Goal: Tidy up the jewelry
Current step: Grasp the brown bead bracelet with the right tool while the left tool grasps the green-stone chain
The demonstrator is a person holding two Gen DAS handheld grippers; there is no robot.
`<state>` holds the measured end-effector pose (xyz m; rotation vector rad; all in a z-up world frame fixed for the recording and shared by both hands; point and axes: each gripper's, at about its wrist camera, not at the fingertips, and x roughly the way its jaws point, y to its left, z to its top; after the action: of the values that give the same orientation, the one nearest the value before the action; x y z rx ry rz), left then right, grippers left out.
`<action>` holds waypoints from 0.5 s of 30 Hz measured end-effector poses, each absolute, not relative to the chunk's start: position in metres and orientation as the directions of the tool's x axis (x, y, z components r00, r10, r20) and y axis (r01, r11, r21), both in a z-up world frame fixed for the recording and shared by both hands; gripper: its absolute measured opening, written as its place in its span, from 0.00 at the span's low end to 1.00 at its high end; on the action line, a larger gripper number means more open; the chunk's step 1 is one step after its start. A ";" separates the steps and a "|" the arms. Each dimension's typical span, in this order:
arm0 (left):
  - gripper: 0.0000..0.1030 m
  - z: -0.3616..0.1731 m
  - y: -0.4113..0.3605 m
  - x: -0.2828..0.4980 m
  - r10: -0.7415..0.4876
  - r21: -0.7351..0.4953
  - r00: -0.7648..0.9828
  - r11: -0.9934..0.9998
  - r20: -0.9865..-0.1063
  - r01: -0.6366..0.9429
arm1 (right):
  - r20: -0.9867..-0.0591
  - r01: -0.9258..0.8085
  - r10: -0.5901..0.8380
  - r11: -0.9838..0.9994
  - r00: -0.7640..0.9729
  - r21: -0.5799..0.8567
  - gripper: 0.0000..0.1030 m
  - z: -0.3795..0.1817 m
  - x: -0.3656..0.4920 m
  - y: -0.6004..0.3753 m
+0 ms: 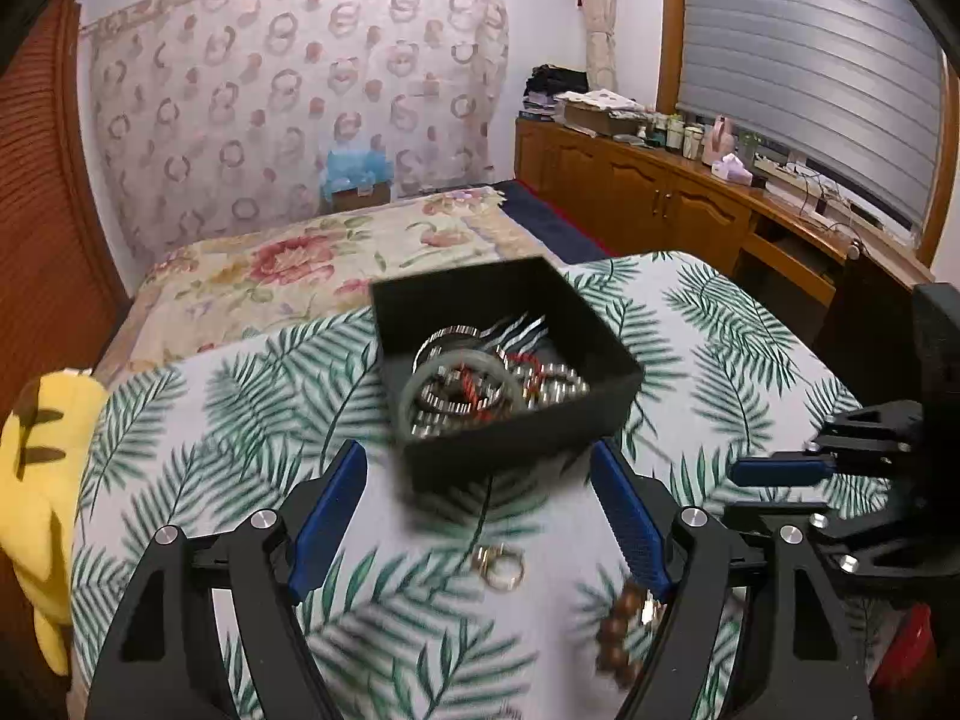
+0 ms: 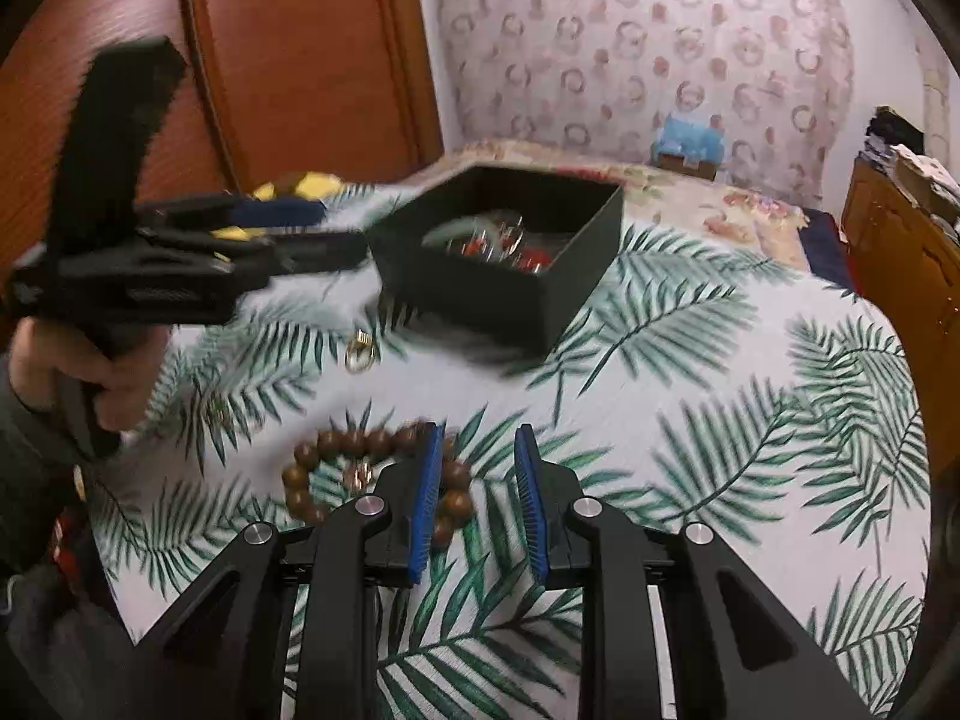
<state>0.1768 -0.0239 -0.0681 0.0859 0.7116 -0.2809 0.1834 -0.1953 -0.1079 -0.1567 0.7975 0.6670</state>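
- Left wrist view: the left gripper (image 1: 480, 516) stands wide open with nothing between its pads. The gold rings (image 1: 499, 564) lie on the leaf-print counter (image 1: 750, 324) directly below and between its fingers, untouched.
- Ahead of that gripper sits the black box (image 1: 522, 414), open-topped, already holding bangles and beaded pieces.
- Beside its right-hand finger lies the wooden bead bracelet (image 1: 624, 630), partly hidden by that finger.
- Right wrist view: the right gripper (image 2: 480, 498) is partly open and holds nothing. Its left finger overlaps the bracelet's right arc; whether it touches cannot be told.
- Risk, rings: they are small, flat and lie together. A closing pinch from a steep angle may squeeze them out sideways or lift only one.
- Risk, bracelet: closing on a single bead may roll it out of the pads; gripping across the strand is safer.
- Risk, collision: both grippers work close together near the box; a sideways sweep could knock its near wall or the other gripper.
- Both views are motion-blurred, so fine contact cannot be confirmed.
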 end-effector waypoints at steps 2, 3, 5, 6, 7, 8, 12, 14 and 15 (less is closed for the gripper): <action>0.72 -0.070 -0.016 0.167 -0.225 -0.025 0.718 0.960 -0.658 0.278 | -0.726 -0.617 0.484 0.780 0.488 0.105 0.26 -0.115 0.183 -0.190; 0.72 -0.072 -0.010 0.161 -0.223 -0.028 0.715 0.961 -0.663 0.274 | -0.733 -0.621 0.481 0.777 0.481 0.102 0.26 -0.117 0.184 -0.189; 0.72 -0.076 -0.002 0.153 -0.217 -0.022 0.705 0.961 -0.676 0.274 | -0.745 -0.620 0.465 0.780 0.478 0.089 0.26 -0.121 0.185 -0.186; 0.72 -0.078 0.000 0.150 -0.213 -0.019 0.702 0.962 -0.679 0.274 | -0.749 -0.619 0.460 0.781 0.476 0.086 0.26 -0.123 0.185 -0.185; 0.72 -0.081 0.004 0.144 -0.208 -0.014 0.695 0.962 -0.688 0.274 | -0.753 -0.617 0.456 0.782 0.474 0.085 0.26 -0.124 0.186 -0.185; 0.72 -0.084 0.007 0.139 -0.206 -0.014 0.688 0.962 -0.696 0.274 | -0.757 -0.616 0.451 0.784 0.473 0.083 0.26 -0.125 0.188 -0.185; 0.72 -0.094 0.020 0.122 -0.212 -0.042 0.663 0.964 -0.718 0.263 | -0.765 -0.616 0.440 0.784 0.469 0.073 0.26 -0.128 0.189 -0.181; 0.72 -0.102 0.027 0.112 -0.219 -0.064 0.650 0.965 -0.727 0.254 | -0.767 -0.618 0.437 0.784 0.470 0.068 0.26 -0.128 0.189 -0.180; 0.72 -0.106 0.030 0.107 -0.217 -0.069 0.645 0.967 -0.733 0.246 | -0.768 -0.619 0.435 0.783 0.471 0.064 0.26 -0.128 0.189 -0.179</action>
<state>0.1069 0.0301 -0.1060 0.0377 0.8295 -0.2633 0.1895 -0.1786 -0.1281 -0.2363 0.8652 0.6525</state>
